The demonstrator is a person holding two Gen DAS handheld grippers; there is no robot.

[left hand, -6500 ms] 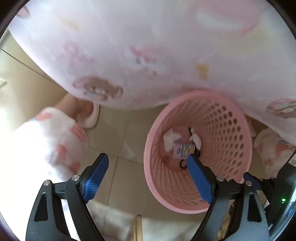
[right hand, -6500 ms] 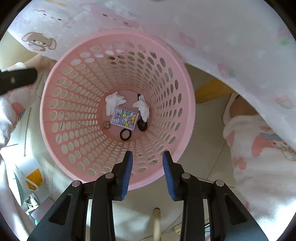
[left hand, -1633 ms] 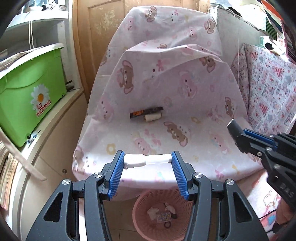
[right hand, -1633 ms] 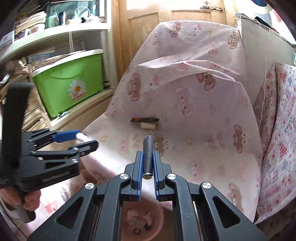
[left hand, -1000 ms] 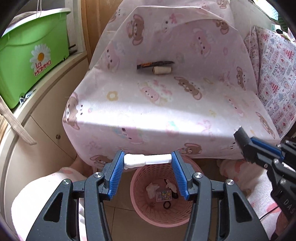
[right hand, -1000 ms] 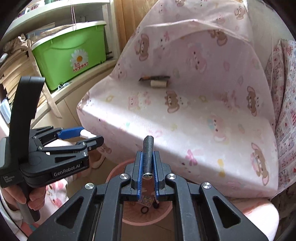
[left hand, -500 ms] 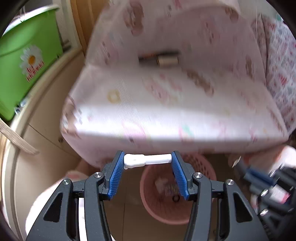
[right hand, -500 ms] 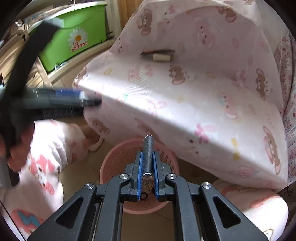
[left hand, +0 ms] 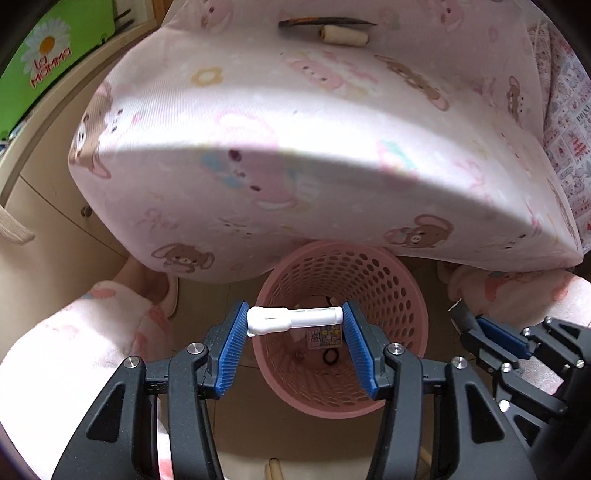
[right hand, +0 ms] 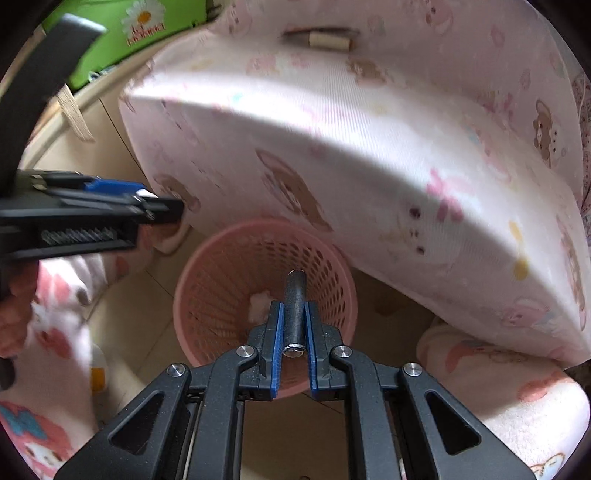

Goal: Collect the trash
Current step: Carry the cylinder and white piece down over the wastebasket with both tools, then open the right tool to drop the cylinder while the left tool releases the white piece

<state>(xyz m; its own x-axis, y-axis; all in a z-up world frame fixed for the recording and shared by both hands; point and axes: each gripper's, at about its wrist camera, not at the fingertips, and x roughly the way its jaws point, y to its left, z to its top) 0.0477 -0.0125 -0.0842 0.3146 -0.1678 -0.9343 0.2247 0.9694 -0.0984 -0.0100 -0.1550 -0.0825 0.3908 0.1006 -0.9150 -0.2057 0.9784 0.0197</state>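
Left gripper (left hand: pixel 294 320) clamped a white plastic tube (left hand: pixel 293 319) crosswise, one end on each blue pad, jaws about half spread. Tube hung above the mouth of the pink perforated basket (left hand: pixel 384 291). Right gripper (right hand: pixel 293 325) was pinched nearly closed on a dark grey cylinder (right hand: pixel 293 306), which stood lengthwise between the pads with its tip sticking out past them, over the same pink basket (right hand: pixel 221 291).

Inside the basket, in the left wrist view: a small card with coloured squares (left hand: pixel 324 338), print too small to read, a black ring (left hand: pixel 330 356), and a small brownish bit. In the right wrist view, a white crumpled tissue (right hand: pixel 260 302) lay on the basket floor.

Basket stood on a beige floor, partly under the edge of a seat covered in pink bear-print fabric (left hand: pixel 295 147). Two more pieces on that seat, well apart from the basket: a dark flat wrapper (left hand: pixel 325 23), text unreadable, and a cream roll (left hand: pixel 343 36) touching it.

Person's knees in fleece with a cartoon print flanked the basket. Green storage box (left hand: pixel 48 59) at upper left carried a daisy logo and the words "La MOMMA". Patterned paper at far right showed "PRINT", partly cut off.
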